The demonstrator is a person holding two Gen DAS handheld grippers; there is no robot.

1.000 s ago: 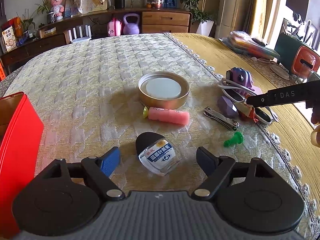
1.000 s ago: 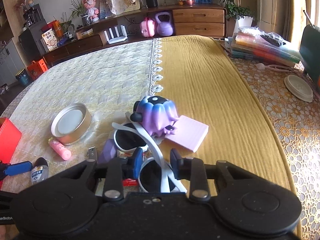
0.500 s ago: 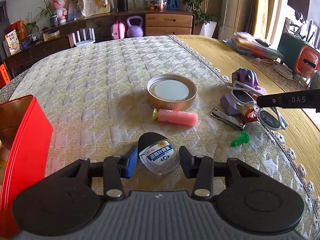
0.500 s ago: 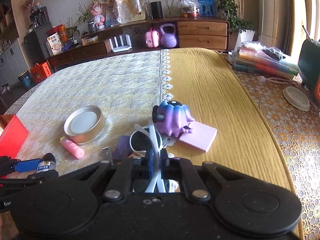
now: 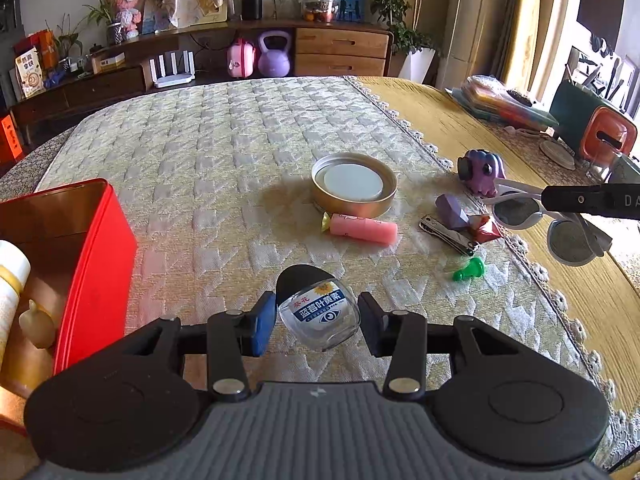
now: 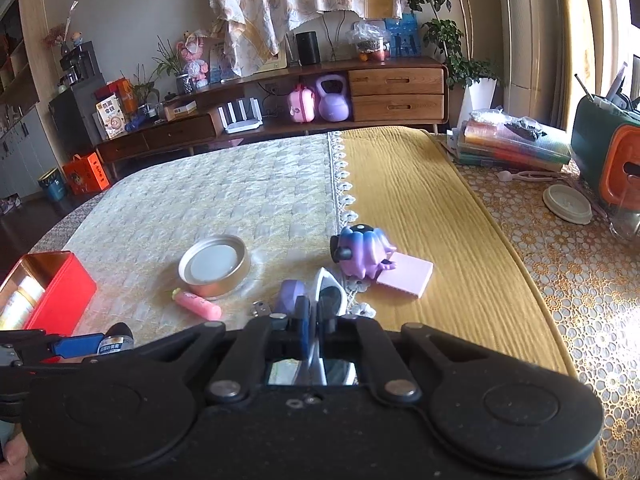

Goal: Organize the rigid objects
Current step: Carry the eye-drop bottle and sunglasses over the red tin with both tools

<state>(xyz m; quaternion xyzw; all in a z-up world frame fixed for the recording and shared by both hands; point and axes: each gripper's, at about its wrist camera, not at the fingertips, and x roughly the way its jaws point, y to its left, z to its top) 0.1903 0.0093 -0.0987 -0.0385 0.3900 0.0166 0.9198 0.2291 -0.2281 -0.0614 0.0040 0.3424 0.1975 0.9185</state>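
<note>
My left gripper (image 5: pixel 318 322) is shut on a small clear bottle (image 5: pixel 320 312) with a black cap and blue label, held just above the quilted cloth; it also shows in the right wrist view (image 6: pixel 114 340). My right gripper (image 6: pixel 314 314) is shut on white sunglasses (image 6: pixel 330 300) and holds them lifted above the table; they hang at the right in the left wrist view (image 5: pixel 532 216). A red tin box (image 5: pixel 92 248) stands open at the left, holding a white bottle (image 5: pixel 10 280).
On the cloth lie a round metal lid (image 5: pixel 354 190), a pink tube (image 5: pixel 362 228), nail clippers (image 5: pixel 448 234), a purple block (image 5: pixel 452 210), a green peg (image 5: pixel 468 270) and a purple toy (image 5: pixel 482 170). A pink pad (image 6: pixel 404 276) lies on the yellow cloth. Books and containers crowd the far right.
My left gripper closed on the small bottle and raised it slightly. My right gripper closed on the sunglasses and lifted them off the table.
</note>
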